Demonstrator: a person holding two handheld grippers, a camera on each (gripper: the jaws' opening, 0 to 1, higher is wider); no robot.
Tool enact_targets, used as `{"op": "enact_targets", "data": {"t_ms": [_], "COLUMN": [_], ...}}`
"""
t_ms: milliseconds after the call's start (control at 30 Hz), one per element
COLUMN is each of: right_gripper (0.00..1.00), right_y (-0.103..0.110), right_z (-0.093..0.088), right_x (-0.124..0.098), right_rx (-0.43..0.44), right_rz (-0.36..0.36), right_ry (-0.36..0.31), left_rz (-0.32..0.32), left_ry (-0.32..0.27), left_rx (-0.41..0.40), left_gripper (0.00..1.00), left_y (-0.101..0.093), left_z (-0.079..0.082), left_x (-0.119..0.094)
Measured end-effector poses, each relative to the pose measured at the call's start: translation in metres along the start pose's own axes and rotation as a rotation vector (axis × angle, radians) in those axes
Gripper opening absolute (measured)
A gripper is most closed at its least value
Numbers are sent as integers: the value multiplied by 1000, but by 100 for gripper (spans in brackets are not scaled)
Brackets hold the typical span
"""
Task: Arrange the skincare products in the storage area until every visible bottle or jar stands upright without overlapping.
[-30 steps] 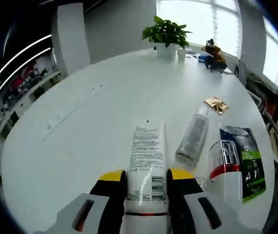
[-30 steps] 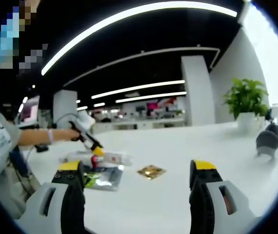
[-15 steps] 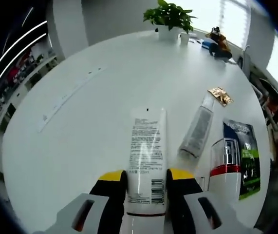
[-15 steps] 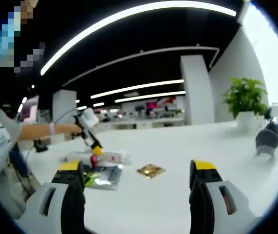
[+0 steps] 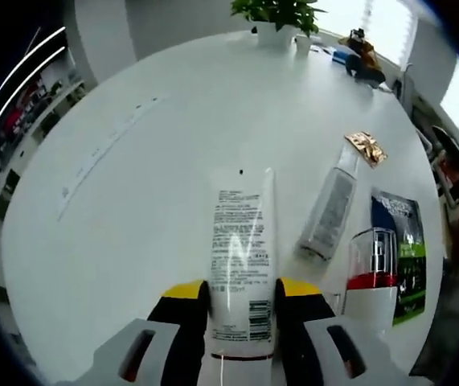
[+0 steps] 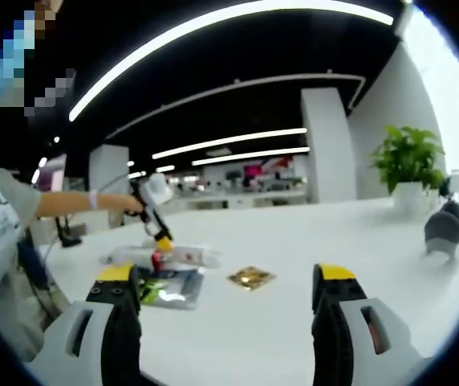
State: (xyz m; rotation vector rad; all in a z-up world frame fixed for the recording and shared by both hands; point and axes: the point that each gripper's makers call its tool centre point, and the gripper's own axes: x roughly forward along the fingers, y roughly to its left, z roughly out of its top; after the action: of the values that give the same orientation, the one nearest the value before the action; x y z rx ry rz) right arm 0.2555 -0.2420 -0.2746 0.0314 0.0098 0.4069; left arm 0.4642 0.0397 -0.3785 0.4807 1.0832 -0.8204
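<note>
- On the white table, left gripper view, one white tube lies flat with its printed back up, its lower end between the yellow-tipped jaws of the left gripper, which are closed against its sides.
- Just right of the tube lies one clear bottle, on its side and slanting up toward a gold sachet; whether bottle and sachet touch is hard to tell.
- Right of the bottle stands one pump bottle with a clear cap and a red band, partly in front of a dark packet with green print.
- Left of the tube the tabletop is bare and wide, apart from a faint line of marks running diagonally across it.
- Along the right side the table edge curves close past the packet, leaving little room there.
- At the far edge sit a potted plant, cut off at the top, and some small items too blurred to name.
- From the right gripper view, the right gripper hangs above the table with its jaws wide apart and nothing between them.
- Open tabletop lies ahead of it, with the gold sachet near the middle.
- Further left, a person's hand holds the left gripper down over the cluster of products, whose shapes merge and cannot be told apart.
- A grey object sits at the far right, cut off at the edge.
</note>
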Motion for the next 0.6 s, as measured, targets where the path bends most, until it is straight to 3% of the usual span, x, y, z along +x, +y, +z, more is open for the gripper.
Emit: {"op": "enact_targets", "data": {"t_ms": [267,433,600], "right_gripper": [87,87,87], "right_y": [4,3,-1], "right_z": [3,2,0], "right_x": [2,0,0], "right_rx": [-1,-6,0], "right_rz": [8,3,-5], "right_ry": [-11,-5,-1], "left_rz": [29,-7,-21], "left_ry": [-3,-38,-138], "left_rx": [-86,-160,-207], "left_gripper": [30,30,30], "left_y": [3,7,11], "left_z": [4,5,13], "left_x": [0,-3,-6]}}
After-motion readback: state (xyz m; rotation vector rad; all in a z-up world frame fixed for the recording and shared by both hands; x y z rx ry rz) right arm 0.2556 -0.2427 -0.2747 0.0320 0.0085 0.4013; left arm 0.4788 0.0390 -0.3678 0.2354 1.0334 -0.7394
